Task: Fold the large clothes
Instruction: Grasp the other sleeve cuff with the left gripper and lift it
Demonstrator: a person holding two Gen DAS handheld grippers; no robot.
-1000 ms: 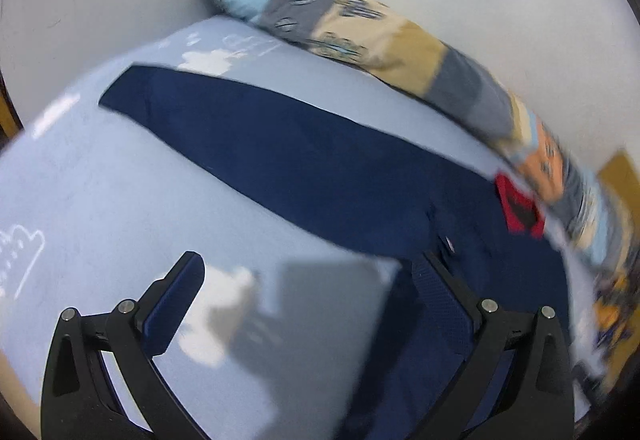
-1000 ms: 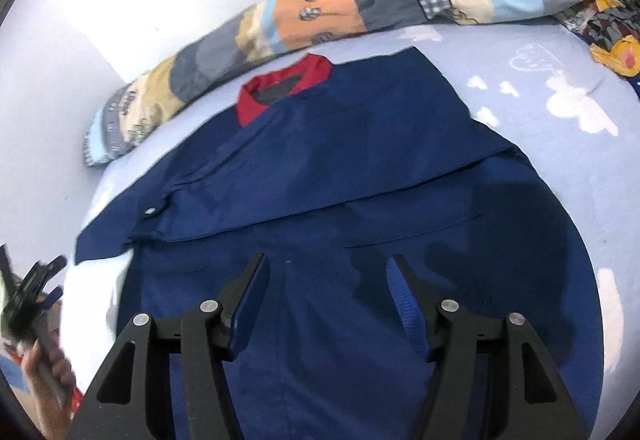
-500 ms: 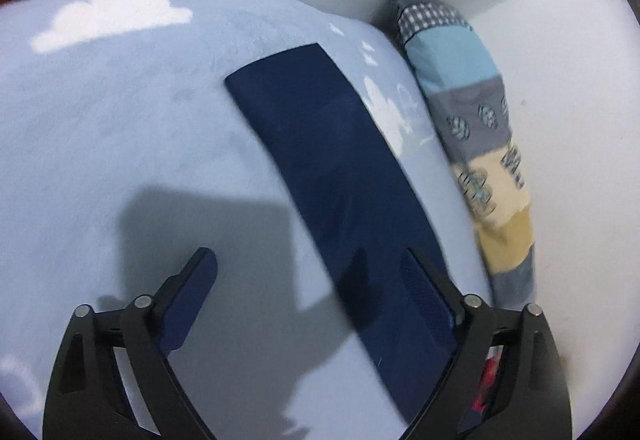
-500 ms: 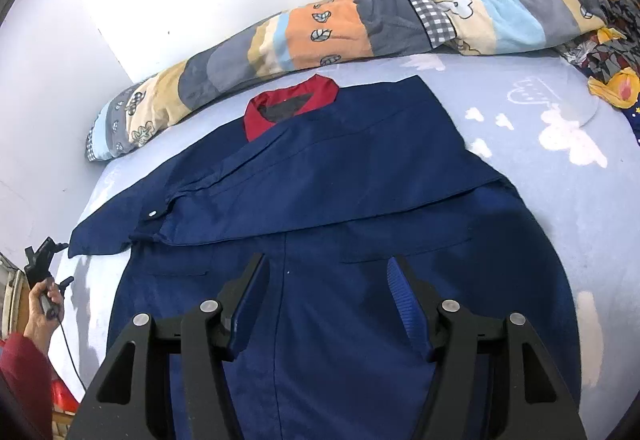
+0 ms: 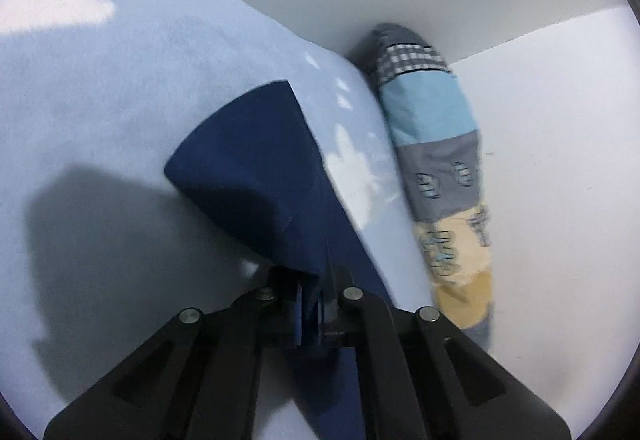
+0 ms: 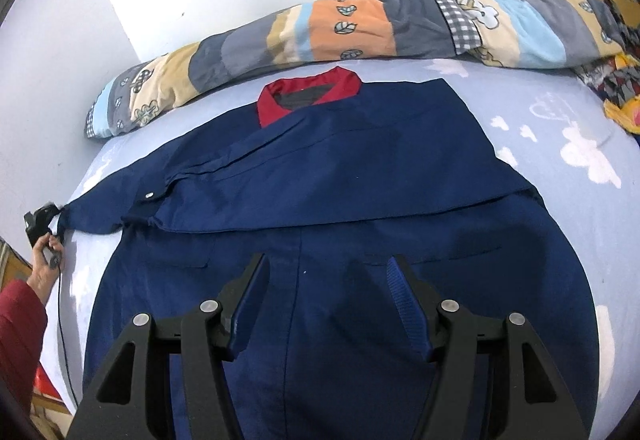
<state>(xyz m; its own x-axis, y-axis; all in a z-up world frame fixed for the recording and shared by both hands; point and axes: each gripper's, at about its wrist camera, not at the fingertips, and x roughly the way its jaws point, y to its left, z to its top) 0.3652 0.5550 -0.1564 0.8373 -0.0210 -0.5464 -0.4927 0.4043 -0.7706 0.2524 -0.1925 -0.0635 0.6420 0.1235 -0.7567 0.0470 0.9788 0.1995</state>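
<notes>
Navy shirt (image 6: pixel 340 175) with the red collar (image 6: pixel 308 91) lies spread flat on the bed (image 6: pixel 560 127), near a patchwork quilt (image 6: pixel 344 27). Left tool (image 5: pixel 308 310) is clamped on the sleeve cuff (image 5: pixel 256 175) at far left; right tool (image 6: pixel 328 304) hangs above the body, fingers apart, nothing between them

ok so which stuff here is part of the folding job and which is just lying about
Part of the job:
- large navy blue shirt with red collar
- its sleeve end, clamped in the left tongs
- right tongs, open over the shirt

Lying about:
- long patchwork bolster pillow
- crumpled patterned cloth
</notes>
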